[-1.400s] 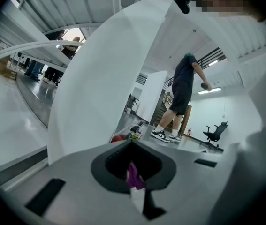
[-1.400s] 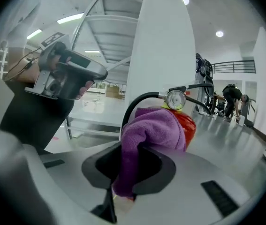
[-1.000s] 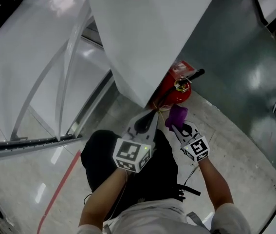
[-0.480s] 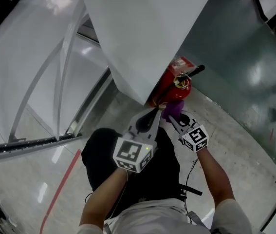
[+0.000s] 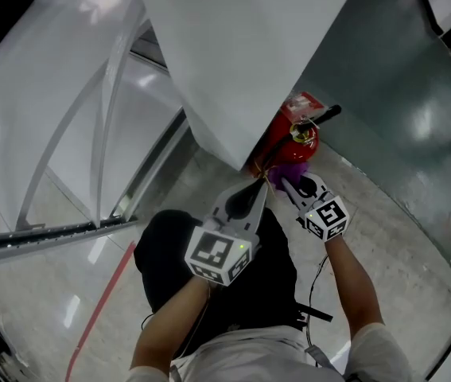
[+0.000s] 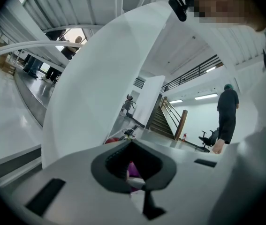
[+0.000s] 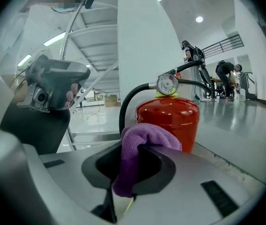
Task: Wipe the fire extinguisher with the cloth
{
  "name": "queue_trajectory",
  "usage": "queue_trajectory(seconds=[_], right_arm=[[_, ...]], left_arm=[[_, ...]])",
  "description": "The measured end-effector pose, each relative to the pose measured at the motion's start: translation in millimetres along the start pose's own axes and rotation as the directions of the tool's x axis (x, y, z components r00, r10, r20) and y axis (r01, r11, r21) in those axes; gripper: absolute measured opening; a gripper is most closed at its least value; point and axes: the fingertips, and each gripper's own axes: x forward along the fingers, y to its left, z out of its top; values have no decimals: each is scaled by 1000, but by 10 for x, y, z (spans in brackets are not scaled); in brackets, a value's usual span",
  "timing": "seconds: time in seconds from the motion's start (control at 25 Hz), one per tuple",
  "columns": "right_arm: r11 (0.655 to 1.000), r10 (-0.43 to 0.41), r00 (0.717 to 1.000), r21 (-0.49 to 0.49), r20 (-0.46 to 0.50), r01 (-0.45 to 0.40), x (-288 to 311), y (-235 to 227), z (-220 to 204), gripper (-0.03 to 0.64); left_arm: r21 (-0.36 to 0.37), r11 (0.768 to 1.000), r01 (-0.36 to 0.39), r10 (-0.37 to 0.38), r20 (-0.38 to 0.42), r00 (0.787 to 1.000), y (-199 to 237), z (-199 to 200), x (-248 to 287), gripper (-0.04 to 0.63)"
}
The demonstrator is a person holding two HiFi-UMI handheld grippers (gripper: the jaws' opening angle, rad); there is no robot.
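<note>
The red cylindrical fire extinguisher (image 5: 295,145) stands upright on the pale speckled floor (image 5: 384,237), tucked against the foot of a large white slanted panel (image 5: 233,54) and beside a grey-green wall (image 5: 384,94). It carries a round pressure gauge (image 7: 167,84) on top, a black lever handle (image 5: 324,116) pointing away from the person, and a black hose (image 7: 128,104) curving down its side. A bunched purple cloth (image 5: 290,170) sits at the extinguisher's near side, low on the red body; whether it actually touches the metal cannot be told. The right gripper (image 5: 287,183) has its jaws clamped on this cloth, with the fabric bulging up above them and a tail hanging below. The left gripper (image 5: 259,181) is just beside it, pointing at the extinguisher's base near the hose. Its jaws are drawn together with nothing clearly between them, and only a sliver of the purple cloth shows through the gap behind their tips. Farther out, the person's dark trousers (image 5: 209,293) fill the lower middle of the head view, and a thin red line (image 5: 102,309) runs across the glossy floor at the left.
</note>
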Motion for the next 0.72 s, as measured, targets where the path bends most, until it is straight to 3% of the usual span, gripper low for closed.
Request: queue_trajectory(seconds=[0.2, 0.72], right_arm=[[1000, 13, 1000, -14, -9, -13, 81, -18, -130, 63], [1000, 25, 998, 8, -49, -25, 287, -46, -683, 63]], left_arm=[[38, 999, 19, -19, 7, 1000, -92, 29, 13, 5], [39, 999, 19, -19, 4, 1000, -154, 23, -26, 5]])
